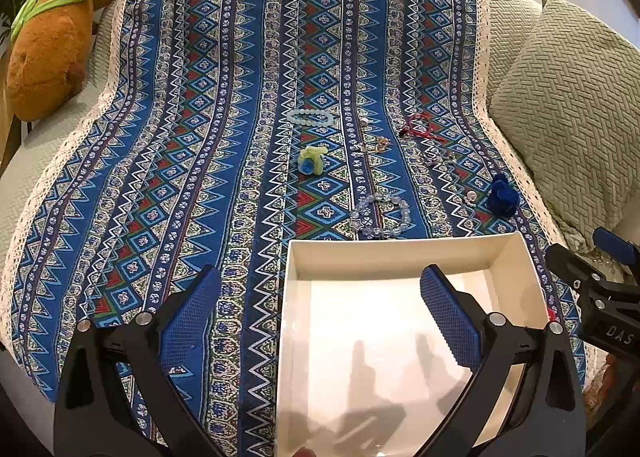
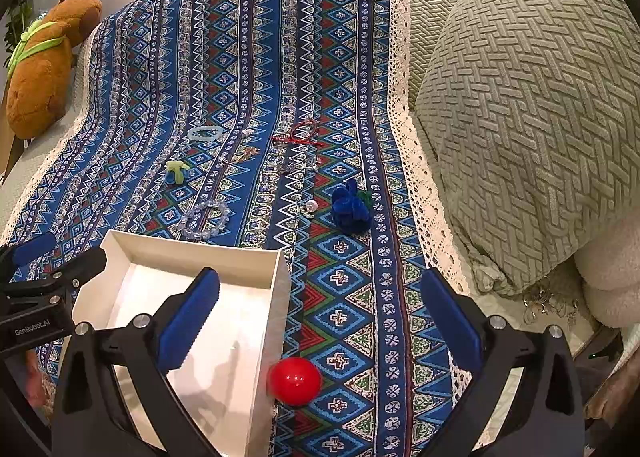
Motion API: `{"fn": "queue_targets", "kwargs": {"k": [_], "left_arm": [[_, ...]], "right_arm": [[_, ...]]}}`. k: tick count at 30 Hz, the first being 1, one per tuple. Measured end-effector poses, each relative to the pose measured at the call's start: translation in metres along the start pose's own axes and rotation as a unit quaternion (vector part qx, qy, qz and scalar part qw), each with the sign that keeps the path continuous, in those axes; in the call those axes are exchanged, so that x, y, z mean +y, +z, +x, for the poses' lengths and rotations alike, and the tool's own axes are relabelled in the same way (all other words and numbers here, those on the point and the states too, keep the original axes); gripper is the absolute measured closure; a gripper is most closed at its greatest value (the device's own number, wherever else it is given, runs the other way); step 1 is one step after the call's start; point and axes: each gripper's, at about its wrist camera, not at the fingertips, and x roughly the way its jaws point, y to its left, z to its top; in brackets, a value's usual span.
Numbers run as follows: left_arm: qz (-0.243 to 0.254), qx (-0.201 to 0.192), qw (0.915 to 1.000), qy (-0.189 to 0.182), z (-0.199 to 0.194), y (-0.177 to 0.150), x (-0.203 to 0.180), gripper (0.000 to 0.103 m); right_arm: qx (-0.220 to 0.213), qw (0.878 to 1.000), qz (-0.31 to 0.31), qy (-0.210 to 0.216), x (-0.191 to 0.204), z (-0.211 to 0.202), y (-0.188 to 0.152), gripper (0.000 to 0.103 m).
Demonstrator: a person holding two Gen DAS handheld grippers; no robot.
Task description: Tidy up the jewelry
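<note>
Both grippers, left [image 1: 320, 297] and right [image 2: 320, 297], hang with fingers spread wide and grasping nothing above the white box [image 1: 296, 337] on the patterned blue bedspread [image 1: 224, 97], bracelets [image 1: 380, 213] scattered beyond.

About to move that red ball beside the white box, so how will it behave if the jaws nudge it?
The red ball looks round and glossy, so it will probably roll and may slip from a pinch. The soft patterned cloth might slow it. It seems to rest against the white box, likely blocking leftward rolling.
</note>
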Motion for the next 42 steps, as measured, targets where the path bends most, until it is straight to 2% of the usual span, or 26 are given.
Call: {"fn": "queue_targets", "kwargs": {"k": [10, 20, 30, 40, 42], "left_arm": [[-0.016, -0.002, 0.9999, -0.001, 0.001, 0.001, 0.007, 0.005], [-0.020, -0.001, 0.9998, -0.008, 0.002, 0.002, 0.007, 0.005], [-0.016, 0.000, 0.9998, -0.008, 0.006, 0.002, 0.007, 0.005], [-0.029, 0.020, 0.9990, -0.028, 0.012, 0.025, 0.014, 0.005], [-0.022, 0.022, 0.9993, -0.022, 0.014, 0.032, 0.015, 0.005]], "right_arm": [[0.012, 0.999, 0.017, 0.027, -0.004, 0.003, 0.002, 0.003], [0.000, 1.000, -0.001, 0.007, 0.005, -0.002, -0.002, 0.003], [0.008, 1.000, 0.001, 0.004, 0.007, 0.005, 0.002, 0.003], [0.028, 0.999, -0.002, 0.018, 0.009, 0.010, 0.024, 0.003], [0.031, 0.999, -0.003, 0.021, 0.008, 0.014, 0.031, 0.003]]}}
